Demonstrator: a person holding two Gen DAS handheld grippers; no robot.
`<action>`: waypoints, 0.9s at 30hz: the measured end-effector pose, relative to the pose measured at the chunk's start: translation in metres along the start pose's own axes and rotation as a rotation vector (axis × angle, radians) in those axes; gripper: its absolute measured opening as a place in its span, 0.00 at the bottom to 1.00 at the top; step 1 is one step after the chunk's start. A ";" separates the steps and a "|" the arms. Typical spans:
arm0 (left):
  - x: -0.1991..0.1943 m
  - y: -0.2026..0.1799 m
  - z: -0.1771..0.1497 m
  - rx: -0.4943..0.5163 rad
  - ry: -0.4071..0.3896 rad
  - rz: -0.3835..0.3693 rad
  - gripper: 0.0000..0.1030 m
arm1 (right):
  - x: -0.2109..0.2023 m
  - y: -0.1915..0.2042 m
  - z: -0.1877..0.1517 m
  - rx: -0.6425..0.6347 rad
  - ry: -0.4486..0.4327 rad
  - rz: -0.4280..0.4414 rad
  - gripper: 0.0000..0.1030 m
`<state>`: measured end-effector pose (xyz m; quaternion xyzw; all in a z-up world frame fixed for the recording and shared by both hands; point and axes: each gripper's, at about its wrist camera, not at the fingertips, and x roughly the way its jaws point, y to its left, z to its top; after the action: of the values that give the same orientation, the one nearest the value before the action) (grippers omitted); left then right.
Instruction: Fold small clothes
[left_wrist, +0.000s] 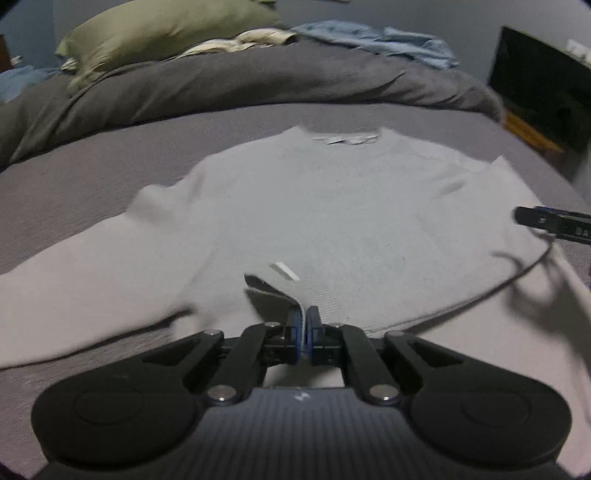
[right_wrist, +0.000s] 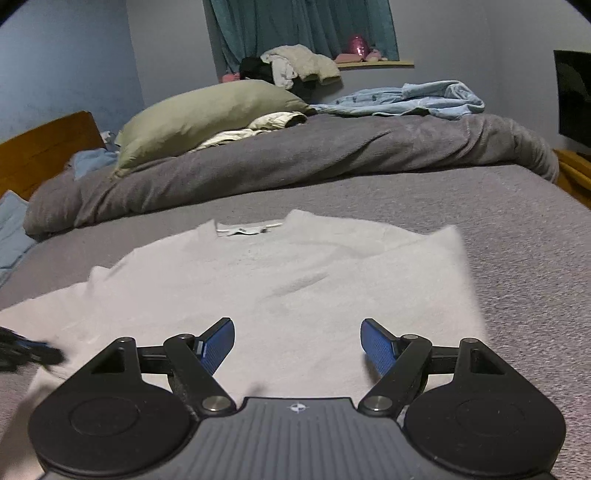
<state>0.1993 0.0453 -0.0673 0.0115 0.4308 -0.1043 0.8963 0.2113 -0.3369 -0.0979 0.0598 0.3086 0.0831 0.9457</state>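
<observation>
A light grey long-sleeved top (left_wrist: 332, 206) lies flat on the grey bed (left_wrist: 92, 177), collar at the far side. My left gripper (left_wrist: 303, 325) is shut on the near hem of the top and lifts a small fold of it. The left sleeve spreads out to the left. My right gripper (right_wrist: 297, 343) is open and empty, hovering low over the near part of the top (right_wrist: 295, 280). The right gripper's tip shows at the right edge of the left wrist view (left_wrist: 554, 221). The left gripper shows blurred at the left edge of the right wrist view (right_wrist: 26, 350).
A rolled dark grey duvet (right_wrist: 332, 155) lies across the bed beyond the top. On it rest an olive pillow (right_wrist: 207, 114) and a blue garment (right_wrist: 406, 98). A wooden headboard (right_wrist: 44, 147) is at the left, a dark screen (right_wrist: 574, 96) at the right.
</observation>
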 end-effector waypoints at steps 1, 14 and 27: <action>0.002 0.007 -0.002 -0.006 0.025 0.018 0.00 | 0.000 0.000 0.000 -0.001 0.006 -0.008 0.75; 0.024 0.034 -0.020 -0.108 0.017 0.016 0.39 | 0.007 -0.014 -0.004 0.006 0.031 -0.062 0.75; 0.060 0.027 -0.012 -0.152 -0.056 -0.004 0.09 | 0.011 -0.014 -0.013 0.000 0.050 -0.060 0.75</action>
<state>0.2318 0.0629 -0.1231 -0.0605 0.4122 -0.0734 0.9061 0.2145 -0.3480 -0.1173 0.0483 0.3337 0.0562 0.9398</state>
